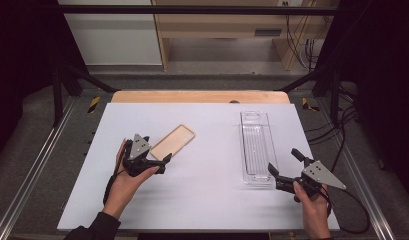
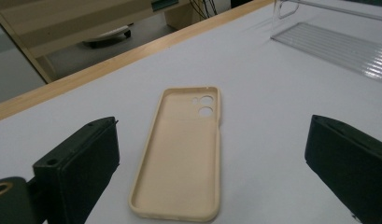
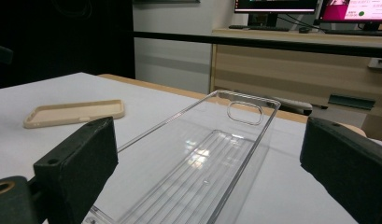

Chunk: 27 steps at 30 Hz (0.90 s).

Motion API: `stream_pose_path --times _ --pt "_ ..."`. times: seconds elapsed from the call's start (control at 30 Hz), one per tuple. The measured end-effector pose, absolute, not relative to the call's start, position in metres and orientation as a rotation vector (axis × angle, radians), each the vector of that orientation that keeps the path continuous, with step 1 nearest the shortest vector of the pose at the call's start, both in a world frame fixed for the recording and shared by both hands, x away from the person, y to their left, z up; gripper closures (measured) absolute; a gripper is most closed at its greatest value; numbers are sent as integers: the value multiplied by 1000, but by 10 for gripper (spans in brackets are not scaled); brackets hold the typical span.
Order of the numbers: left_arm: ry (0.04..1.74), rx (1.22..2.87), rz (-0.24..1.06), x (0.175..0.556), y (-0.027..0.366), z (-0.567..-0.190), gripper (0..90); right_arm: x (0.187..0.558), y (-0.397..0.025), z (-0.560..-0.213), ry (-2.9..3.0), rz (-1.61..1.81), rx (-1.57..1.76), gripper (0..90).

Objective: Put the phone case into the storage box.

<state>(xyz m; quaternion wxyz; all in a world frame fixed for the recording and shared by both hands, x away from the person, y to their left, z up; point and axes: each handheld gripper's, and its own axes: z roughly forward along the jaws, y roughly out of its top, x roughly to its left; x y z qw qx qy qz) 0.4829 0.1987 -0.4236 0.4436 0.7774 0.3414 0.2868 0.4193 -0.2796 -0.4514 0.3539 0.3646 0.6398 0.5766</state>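
The left gripper [image 1: 159, 159] is gaping wide, holding nothing, the beige phone case [image 2: 179, 154] lying just ahead; the right gripper [image 1: 282, 170] is spreading wide, empty, facing the clear tray [image 3: 202, 163].

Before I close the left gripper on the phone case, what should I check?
1. Left gripper open: ok.
2. Phone case between its jaws: ok, near end sits between them.
3. Case flat, open side up: ok.
4. Clear tray empty: ok.
5. Right gripper open, lined up at tray's near end: ok.
6. Jaws low enough to grip the case's edges: cannot tell.
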Motion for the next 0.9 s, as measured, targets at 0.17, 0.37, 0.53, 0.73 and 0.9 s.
stream_pose_path --times 0.17,0.37,0.53,0.73,0.9 --pt "830 2006 734 490 192 -424 30 419 -279 -452 1658 1488 940 45" --pt "827 2070 756 499 186 -431 38 420 -278 -452 1664 1484 936 45" --pt "893 2064 703 507 187 -437 40 420 -278 -452 1666 1483 935 44" --pt "960 2068 690 514 187 -442 47 420 -278 -453 1667 1482 939 45" --pt "1014 2064 684 520 188 -447 75 419 -278 -453 1669 1483 939 44"
